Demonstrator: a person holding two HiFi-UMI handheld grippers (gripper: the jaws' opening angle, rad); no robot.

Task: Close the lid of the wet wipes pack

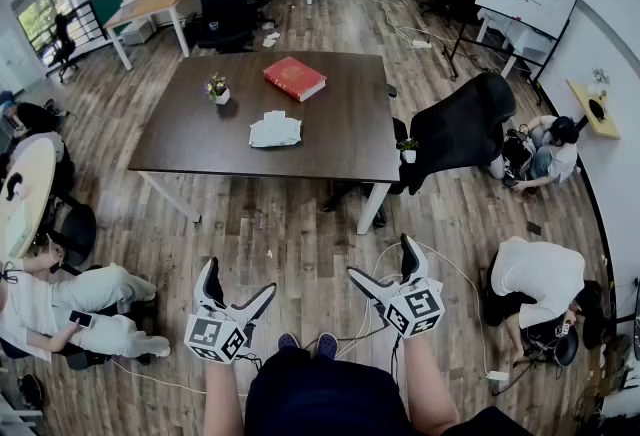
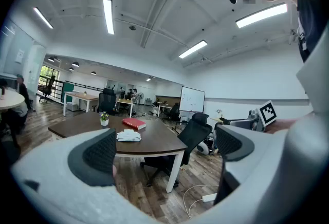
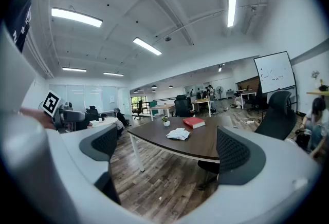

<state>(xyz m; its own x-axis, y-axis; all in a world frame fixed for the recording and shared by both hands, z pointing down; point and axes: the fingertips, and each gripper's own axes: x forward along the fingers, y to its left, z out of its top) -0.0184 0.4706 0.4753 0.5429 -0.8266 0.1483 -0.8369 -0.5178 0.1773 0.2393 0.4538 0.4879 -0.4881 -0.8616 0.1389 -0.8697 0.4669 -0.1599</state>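
Nearest us, the white left gripper (image 1: 240, 281) with its marker cube and the matching right gripper (image 1: 380, 259) hang over the wooden plank floor (image 1: 290, 234), short of the desk. We find the fingers (image 2: 97, 156) of each released, spread wide with nothing between them. Beyond, the soft white wet wipes pack (image 1: 275, 130) lies near the middle of the dark brown rectangular desk (image 1: 340, 139), well apart from both grippers. Its lid is too small to judge. Behind it stand a small plant in a white pot (image 1: 218, 90) and a red hardcover book (image 1: 294, 78).
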